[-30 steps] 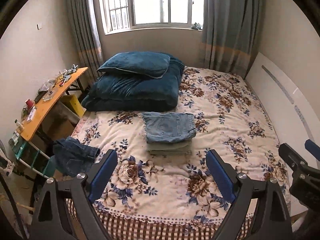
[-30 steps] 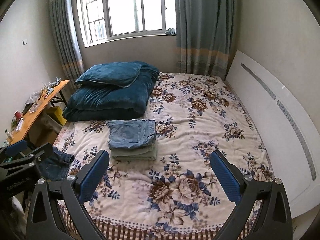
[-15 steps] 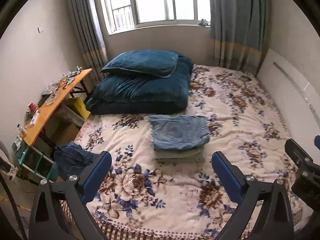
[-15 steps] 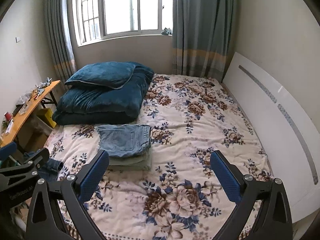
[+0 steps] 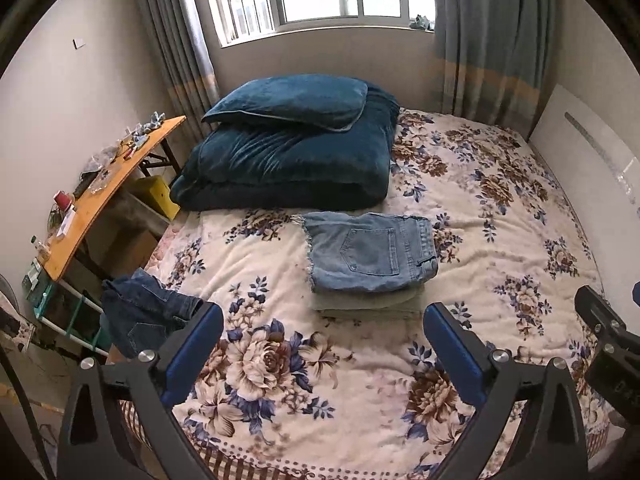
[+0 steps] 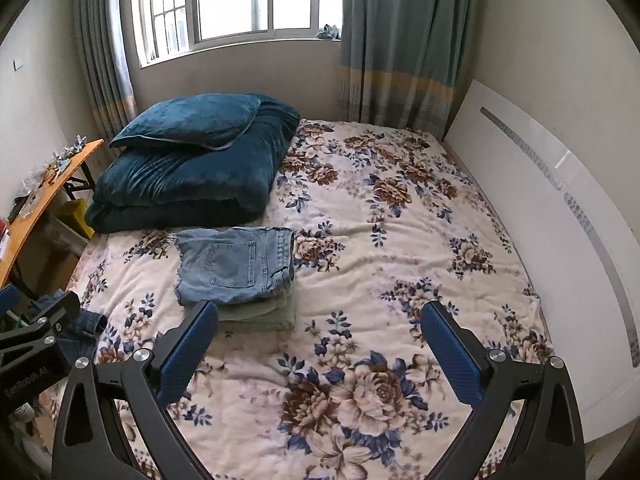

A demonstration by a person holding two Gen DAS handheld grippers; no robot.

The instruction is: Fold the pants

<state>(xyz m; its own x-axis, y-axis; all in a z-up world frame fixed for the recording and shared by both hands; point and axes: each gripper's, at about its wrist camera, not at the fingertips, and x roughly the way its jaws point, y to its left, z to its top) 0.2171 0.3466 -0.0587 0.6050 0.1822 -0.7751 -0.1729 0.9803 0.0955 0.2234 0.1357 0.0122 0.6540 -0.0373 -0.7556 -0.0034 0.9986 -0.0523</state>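
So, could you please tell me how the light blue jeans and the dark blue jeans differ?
The light blue jeans are folded flat; the dark blue jeans are crumpled. The light pair tops a stack mid-bed; the dark pair hangs over the bed's left edge. Both are denim, and neither is held.

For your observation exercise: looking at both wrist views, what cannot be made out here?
- Green garment: covered by the folded light jeans, both views; type unclear.
- Dark jeans: left view, hang over the bed edge; right view, left tool blocks them.
- Desk items: too small.
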